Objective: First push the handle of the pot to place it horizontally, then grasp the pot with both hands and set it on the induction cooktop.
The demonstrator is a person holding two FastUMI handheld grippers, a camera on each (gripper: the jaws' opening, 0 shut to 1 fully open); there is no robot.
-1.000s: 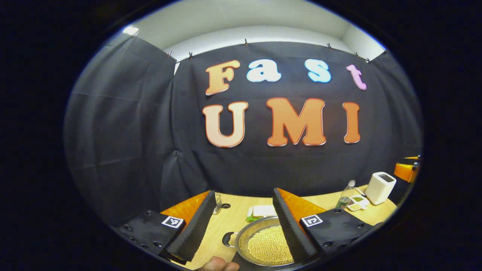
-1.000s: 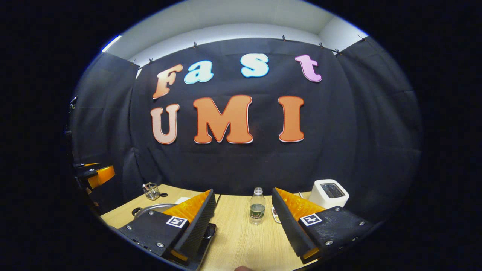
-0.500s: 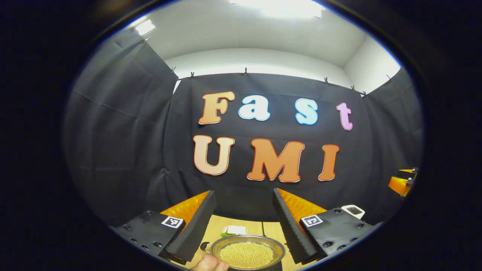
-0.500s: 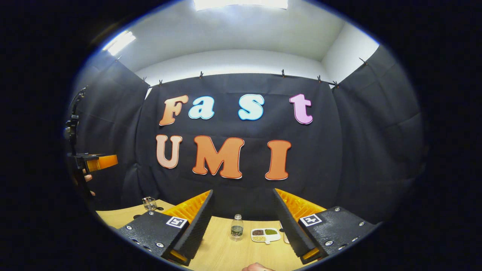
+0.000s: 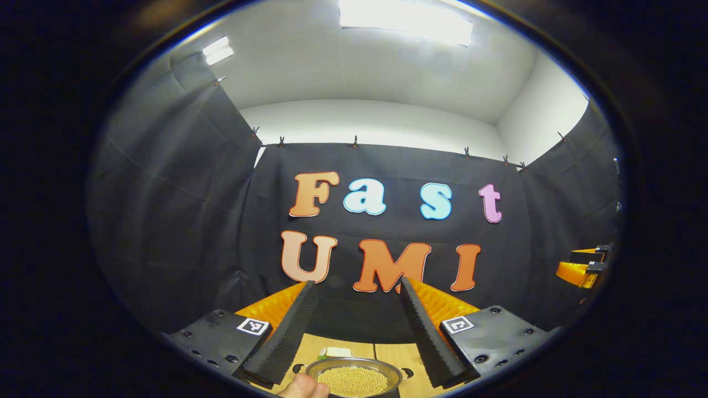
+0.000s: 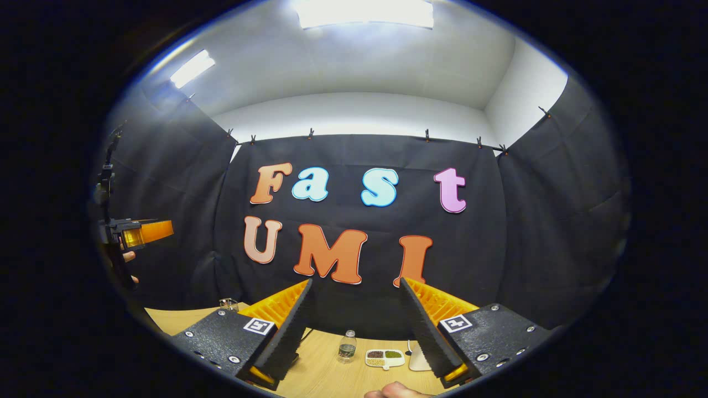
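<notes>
Your left gripper (image 5: 354, 331) hangs spread wide, nothing between its ribbed black fingers; right gripper (image 6: 354, 331) the same. The pot (image 5: 354, 378) sits low on the wooden tabletop (image 5: 395, 354), straight ahead of the left gripper. Thin shiny metal, shallow, round, full of loose pale beans: likely slippery and top-heavy. Take the small black side handles (image 5: 408, 372), and keep it level.

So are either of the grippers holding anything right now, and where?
Nothing is held. The left gripper and right gripper are both open, raised above the pot.
</notes>
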